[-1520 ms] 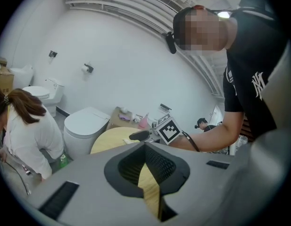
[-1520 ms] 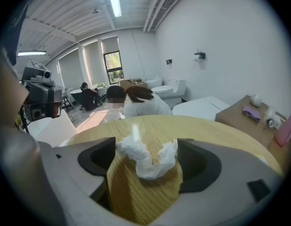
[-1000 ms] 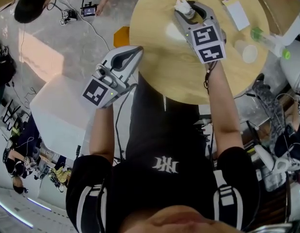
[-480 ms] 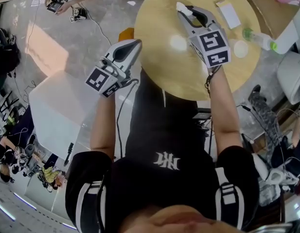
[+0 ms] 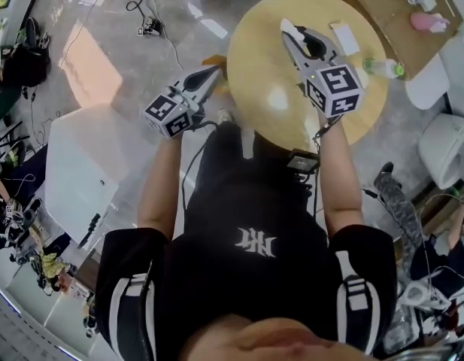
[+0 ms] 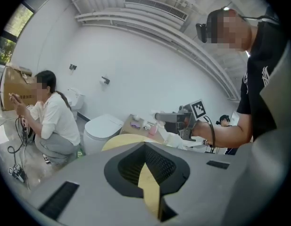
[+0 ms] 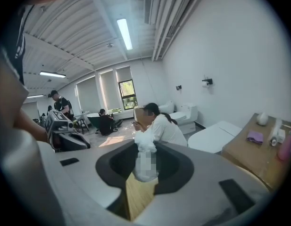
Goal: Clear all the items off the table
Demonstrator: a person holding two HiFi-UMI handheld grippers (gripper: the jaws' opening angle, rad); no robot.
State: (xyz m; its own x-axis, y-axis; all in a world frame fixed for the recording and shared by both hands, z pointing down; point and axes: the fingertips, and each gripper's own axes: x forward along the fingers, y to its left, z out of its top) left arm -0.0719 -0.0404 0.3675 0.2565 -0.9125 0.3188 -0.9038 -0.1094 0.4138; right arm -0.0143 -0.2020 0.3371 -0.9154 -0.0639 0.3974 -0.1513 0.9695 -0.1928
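Note:
The round wooden table [image 5: 273, 100] lies ahead of me. Above its far side is my right gripper [image 5: 292, 34], shut on a white crumpled wad [image 5: 285, 25]; its jaws have just been closing on it. The right gripper view shows the wad [image 7: 145, 145] pinched between the jaws of that gripper [image 7: 146, 150], clear of the tabletop. A white card [image 5: 343, 37] and a green-capped bottle [image 5: 383, 68] lie on the table's right side. My left gripper [image 5: 211, 74] hovers off the table's left edge, shut and empty; its own view shows this gripper [image 6: 145, 146] with tips together.
A cardboard surface [image 5: 382, 6] with pink and white items stands beyond the table. A white toilet [image 5: 450, 149] is at the right, a white cabinet [image 5: 89, 171] at the left. Cables [image 5: 153, 28] trail on the floor; a person [image 6: 53, 119] crouches nearby.
The right gripper has closed on the white wad and lifted it off the tabletop. Both grippers have risen, and the table now looks smaller and farther below.

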